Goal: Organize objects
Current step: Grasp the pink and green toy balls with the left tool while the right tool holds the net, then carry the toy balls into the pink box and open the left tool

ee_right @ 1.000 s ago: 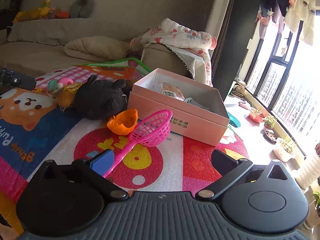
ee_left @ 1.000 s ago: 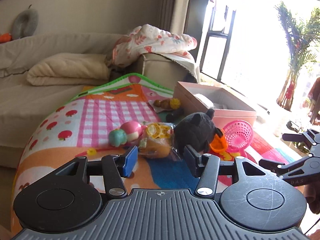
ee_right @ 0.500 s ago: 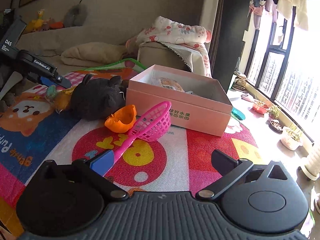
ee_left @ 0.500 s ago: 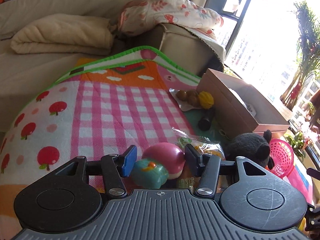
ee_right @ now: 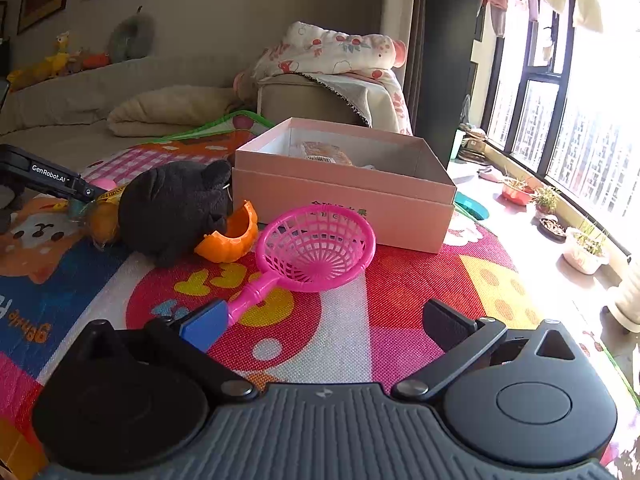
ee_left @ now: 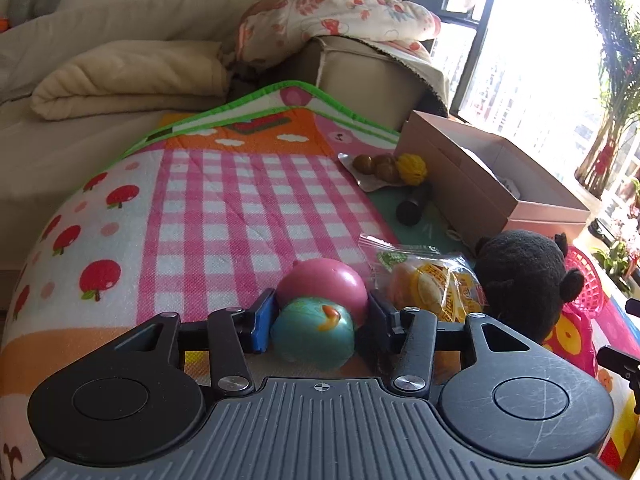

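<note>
A toy made of a pink ball and a teal ball [ee_left: 312, 332] lies on the play mat [ee_left: 224, 216]. It sits between the fingers of my left gripper [ee_left: 320, 324], whose jaws are closing on it, the pads close at both sides. My right gripper [ee_right: 324, 322] is open wide, low over the mat. The handle of a pink net scoop [ee_right: 316, 248] ends beside its blue-padded left finger [ee_right: 204, 324]. A black plush [ee_right: 172, 208] and an orange shell [ee_right: 232, 236] lie left of the scoop. The pink box [ee_right: 344, 208] stands open behind them.
A snack bag [ee_left: 432, 284] lies between the toy and the plush. Near the box are a plate of nuts [ee_left: 384, 168] and a black cylinder [ee_left: 414, 204]. A sofa with a folded blanket [ee_left: 128, 80] borders the mat. Plant pots [ee_right: 584, 248] line the window sill at right.
My left gripper moved left and down from the snack bag and plush to the pink-and-teal toy, now between its narrowing fingers. The right gripper stayed over the scoop handle, rolling slightly.
</note>
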The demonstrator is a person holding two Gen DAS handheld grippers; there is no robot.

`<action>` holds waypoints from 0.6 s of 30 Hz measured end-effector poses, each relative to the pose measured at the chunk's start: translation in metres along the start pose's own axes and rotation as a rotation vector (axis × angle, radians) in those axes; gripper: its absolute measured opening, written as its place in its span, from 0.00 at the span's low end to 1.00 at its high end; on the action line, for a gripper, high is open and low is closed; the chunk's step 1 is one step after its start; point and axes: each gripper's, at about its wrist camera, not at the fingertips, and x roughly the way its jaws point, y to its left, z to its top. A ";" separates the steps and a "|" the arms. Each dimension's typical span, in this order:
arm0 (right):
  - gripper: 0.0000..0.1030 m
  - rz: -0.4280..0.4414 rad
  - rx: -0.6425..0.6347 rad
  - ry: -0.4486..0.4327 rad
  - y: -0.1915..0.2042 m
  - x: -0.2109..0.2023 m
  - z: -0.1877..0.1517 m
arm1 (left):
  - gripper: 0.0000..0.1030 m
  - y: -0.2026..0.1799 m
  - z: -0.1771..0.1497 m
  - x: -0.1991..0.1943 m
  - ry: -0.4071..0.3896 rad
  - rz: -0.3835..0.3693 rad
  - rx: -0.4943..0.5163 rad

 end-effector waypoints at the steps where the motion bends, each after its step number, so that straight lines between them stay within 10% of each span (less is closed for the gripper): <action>1: 1.00 -0.003 -0.004 0.002 0.001 -0.001 0.001 | 0.51 -0.001 0.000 -0.003 -0.006 0.006 -0.017; 13: 1.00 0.008 -0.030 0.139 -0.010 0.068 0.046 | 0.50 -0.035 -0.049 -0.084 -0.077 -0.026 0.003; 18: 0.80 -0.006 -0.053 0.151 -0.004 0.062 0.047 | 0.50 -0.056 -0.068 -0.094 -0.036 -0.058 0.044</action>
